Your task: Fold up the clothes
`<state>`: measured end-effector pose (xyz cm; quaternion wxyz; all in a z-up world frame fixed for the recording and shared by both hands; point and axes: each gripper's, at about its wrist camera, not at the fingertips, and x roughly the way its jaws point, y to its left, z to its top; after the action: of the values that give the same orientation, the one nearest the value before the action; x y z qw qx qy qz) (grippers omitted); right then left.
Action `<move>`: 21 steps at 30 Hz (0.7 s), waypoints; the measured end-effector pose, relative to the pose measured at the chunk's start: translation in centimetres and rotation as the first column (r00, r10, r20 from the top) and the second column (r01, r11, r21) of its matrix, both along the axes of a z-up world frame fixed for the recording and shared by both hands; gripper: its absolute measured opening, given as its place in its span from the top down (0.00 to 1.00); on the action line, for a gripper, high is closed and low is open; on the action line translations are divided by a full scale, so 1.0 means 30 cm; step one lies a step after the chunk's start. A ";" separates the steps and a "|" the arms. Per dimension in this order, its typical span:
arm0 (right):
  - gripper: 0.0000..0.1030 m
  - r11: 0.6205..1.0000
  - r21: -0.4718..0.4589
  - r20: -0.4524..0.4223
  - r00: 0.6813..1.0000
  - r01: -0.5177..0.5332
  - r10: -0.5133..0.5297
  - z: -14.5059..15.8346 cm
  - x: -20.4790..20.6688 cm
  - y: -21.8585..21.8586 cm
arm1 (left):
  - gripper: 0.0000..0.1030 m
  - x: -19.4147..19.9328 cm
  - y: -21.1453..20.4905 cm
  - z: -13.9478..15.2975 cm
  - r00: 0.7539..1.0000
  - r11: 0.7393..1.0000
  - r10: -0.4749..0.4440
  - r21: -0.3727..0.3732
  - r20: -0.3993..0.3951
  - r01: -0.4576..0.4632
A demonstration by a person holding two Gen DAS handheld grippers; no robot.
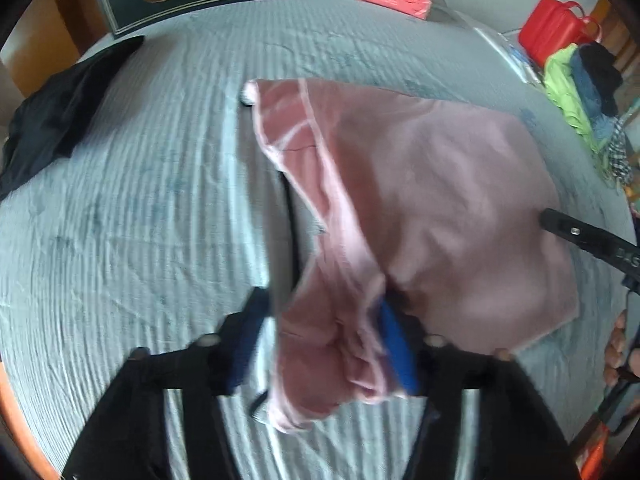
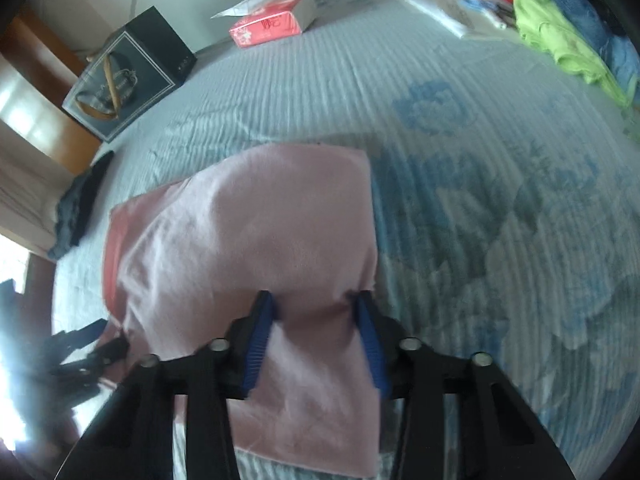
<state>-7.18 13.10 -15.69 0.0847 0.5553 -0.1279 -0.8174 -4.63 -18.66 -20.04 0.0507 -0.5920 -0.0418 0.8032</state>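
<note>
A pink garment (image 1: pixel 440 208) lies on the pale blue bedspread (image 1: pixel 140 200). My left gripper (image 1: pixel 320 320) stands open; a bunched hem with pale trim hangs over its right blue pad (image 1: pixel 394 340) and drapes between the fingers. In the right wrist view the pink garment (image 2: pixel 260 240) lies partly folded, and my right gripper (image 2: pixel 314 308) is open, with the cloth's near edge lying between its blue pads (image 2: pixel 260 332). The right gripper's finger tip also shows in the left wrist view (image 1: pixel 580 232) at the garment's right edge.
A dark garment (image 1: pixel 56 120) lies at the bed's left. A pile of green, blue and black clothes (image 1: pixel 584 92) and a red container (image 1: pixel 556 28) stand at the far right. A red tissue box (image 2: pixel 272 20) and a dark bag (image 2: pixel 128 72) sit at the far edge.
</note>
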 end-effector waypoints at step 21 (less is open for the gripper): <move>0.55 0.997 -0.070 0.032 0.999 0.029 -0.027 0.013 -0.005 0.051 | 0.42 -0.005 -0.024 0.031 1.000 0.998 -0.010 0.058 0.006 0.010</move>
<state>-7.34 14.63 -15.30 0.0909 0.5626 -0.1658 -0.8048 -4.80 -19.39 -19.11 0.0716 -0.5929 -0.0622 0.7997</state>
